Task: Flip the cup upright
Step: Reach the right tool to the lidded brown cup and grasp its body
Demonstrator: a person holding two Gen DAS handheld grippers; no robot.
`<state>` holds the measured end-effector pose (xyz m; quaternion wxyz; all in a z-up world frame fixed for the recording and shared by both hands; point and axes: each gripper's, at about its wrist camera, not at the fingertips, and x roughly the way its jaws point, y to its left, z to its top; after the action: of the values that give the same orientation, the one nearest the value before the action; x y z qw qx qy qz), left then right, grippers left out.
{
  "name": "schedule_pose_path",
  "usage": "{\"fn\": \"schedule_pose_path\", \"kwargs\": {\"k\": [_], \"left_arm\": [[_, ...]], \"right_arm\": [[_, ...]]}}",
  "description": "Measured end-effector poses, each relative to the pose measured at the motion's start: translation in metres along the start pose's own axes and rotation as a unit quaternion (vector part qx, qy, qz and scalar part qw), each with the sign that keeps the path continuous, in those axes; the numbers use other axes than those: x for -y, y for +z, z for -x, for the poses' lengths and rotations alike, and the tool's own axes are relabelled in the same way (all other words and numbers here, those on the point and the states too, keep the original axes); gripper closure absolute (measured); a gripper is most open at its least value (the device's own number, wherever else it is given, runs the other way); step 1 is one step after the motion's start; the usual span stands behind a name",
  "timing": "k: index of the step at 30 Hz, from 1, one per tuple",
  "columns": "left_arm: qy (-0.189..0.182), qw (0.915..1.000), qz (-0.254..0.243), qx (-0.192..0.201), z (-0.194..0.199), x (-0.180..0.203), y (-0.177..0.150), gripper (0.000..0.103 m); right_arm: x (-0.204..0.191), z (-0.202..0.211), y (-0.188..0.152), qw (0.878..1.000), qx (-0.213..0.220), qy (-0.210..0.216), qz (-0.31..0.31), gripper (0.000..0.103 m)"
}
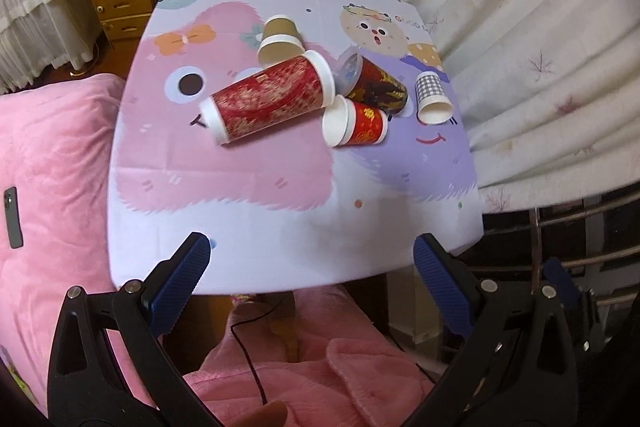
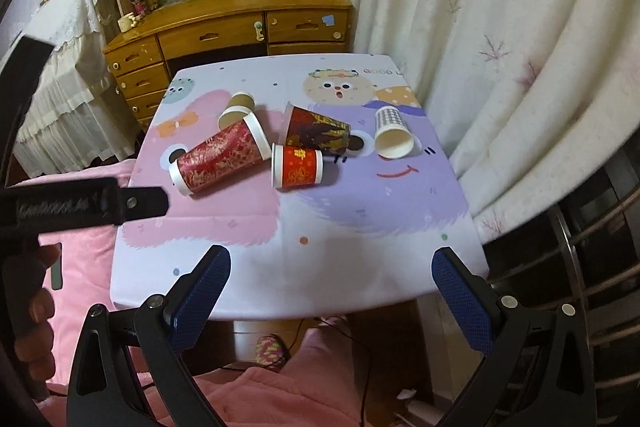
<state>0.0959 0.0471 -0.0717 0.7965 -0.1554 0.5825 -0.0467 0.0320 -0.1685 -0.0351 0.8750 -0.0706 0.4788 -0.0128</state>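
Several paper cups lie on their sides in the middle of a small table (image 1: 240, 227) with a cartoon cloth. A tall red and gold cup (image 1: 268, 99) (image 2: 220, 157) lies left. A short red cup (image 1: 360, 125) (image 2: 298, 167) lies beside it, a dark patterned cup (image 1: 376, 85) (image 2: 320, 131) behind. A checked cup (image 1: 432, 99) (image 2: 392, 133) lies right. Two brown cups (image 1: 280, 39) (image 2: 238, 109) lie at the back. My left gripper (image 1: 312, 251) is open and empty over the table's near edge. My right gripper (image 2: 332, 263) is open and empty there too.
A wooden desk with drawers (image 2: 240, 31) stands behind the table. A white curtain (image 2: 500, 67) hangs at the right. A pink blanket (image 1: 48, 167) with a phone (image 1: 12, 217) lies left. A metal rail (image 1: 580, 227) is at the right. The left gripper's body (image 2: 80, 207) shows in the right wrist view.
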Motion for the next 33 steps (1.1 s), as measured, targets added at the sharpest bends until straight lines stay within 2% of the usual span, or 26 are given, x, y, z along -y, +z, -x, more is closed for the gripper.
{"fn": "schedule_pose_path", "kwargs": {"k": [4,8,10,12,18,23,25,26,28,33], "left_arm": [[0.003,0.9997,0.023,-0.008,-0.021,0.020,0.029,0.003],[0.021,0.9983,0.052,-0.017,-0.048,0.040,0.061,0.003],[0.024,0.9951,0.088,-0.036,-0.065,0.047,0.077,0.003],[0.017,0.9872,0.151,-0.048,-0.083,0.048,0.094,0.003],[0.030,0.9555,0.291,-0.035,-0.121,0.052,0.130,0.003],[0.008,0.9251,0.378,-0.034,-0.155,0.056,0.155,0.003],[0.009,0.9068,0.419,-0.043,-0.171,0.056,0.164,0.003],[0.006,0.8931,0.448,-0.046,-0.180,0.056,0.165,0.003],[-0.009,0.8759,0.479,-0.054,-0.196,0.059,0.171,0.003],[0.008,0.8645,0.496,-0.079,-0.238,0.065,0.192,0.006]], "right_arm": [[0.016,-0.025,0.028,1.000,0.002,0.005,0.025,0.000],[0.043,-0.055,0.060,0.999,0.000,0.021,0.049,0.000],[0.063,-0.074,0.079,0.998,-0.010,0.031,0.060,0.000],[0.085,-0.092,0.098,0.997,-0.017,0.048,0.064,0.000],[0.146,-0.168,0.158,0.987,-0.055,0.129,0.084,0.000],[0.168,-0.219,0.190,0.974,-0.082,0.173,0.117,0.000],[0.170,-0.235,0.197,0.971,-0.091,0.184,0.125,0.000],[0.171,-0.243,0.200,0.969,-0.097,0.190,0.127,0.000],[0.167,-0.253,0.198,0.966,-0.108,0.199,0.127,0.001],[0.178,-0.285,0.204,0.965,-0.129,0.205,0.099,0.001]]}}
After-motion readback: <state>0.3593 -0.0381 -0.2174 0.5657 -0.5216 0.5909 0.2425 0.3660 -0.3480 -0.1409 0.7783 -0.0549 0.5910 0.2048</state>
